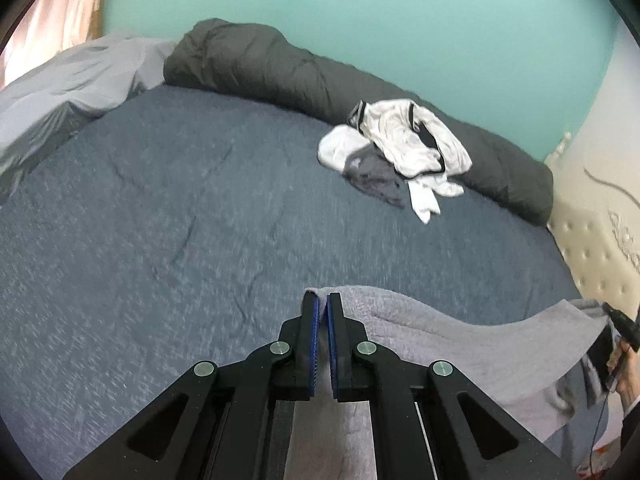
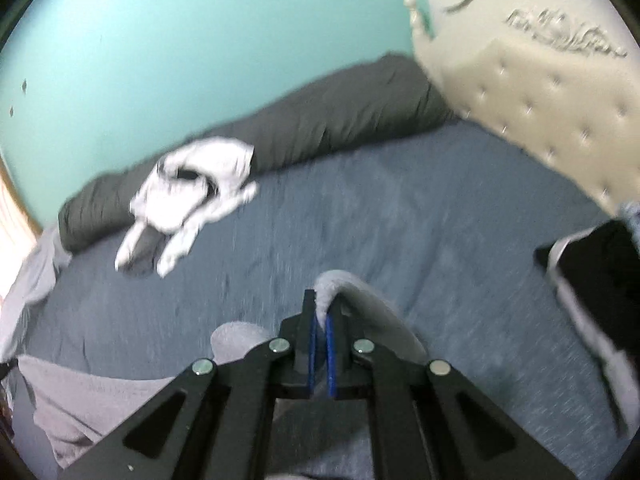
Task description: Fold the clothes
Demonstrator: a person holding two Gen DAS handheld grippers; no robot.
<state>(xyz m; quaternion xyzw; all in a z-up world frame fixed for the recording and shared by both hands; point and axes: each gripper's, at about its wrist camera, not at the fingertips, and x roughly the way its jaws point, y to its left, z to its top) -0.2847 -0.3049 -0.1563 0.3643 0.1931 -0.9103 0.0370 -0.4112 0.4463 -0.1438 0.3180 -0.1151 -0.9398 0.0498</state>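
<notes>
A light grey garment (image 1: 460,344) hangs stretched between both grippers above the blue bed sheet (image 1: 168,216). My left gripper (image 1: 322,300) is shut on one corner of it; the cloth runs right toward the other gripper, seen at the right edge (image 1: 618,324). My right gripper (image 2: 322,304) is shut on another corner of the grey garment (image 2: 340,284), which drapes down to the left (image 2: 92,396). A pile of white and grey clothes (image 1: 404,152) lies at the far side of the bed, also in the right wrist view (image 2: 192,196).
A rolled dark grey duvet (image 1: 280,64) runs along the teal wall. A cream tufted headboard (image 2: 552,92) stands at the right. A black and white garment (image 2: 592,280) lies near the headboard. Light grey bedding (image 1: 60,92) is bunched at the left.
</notes>
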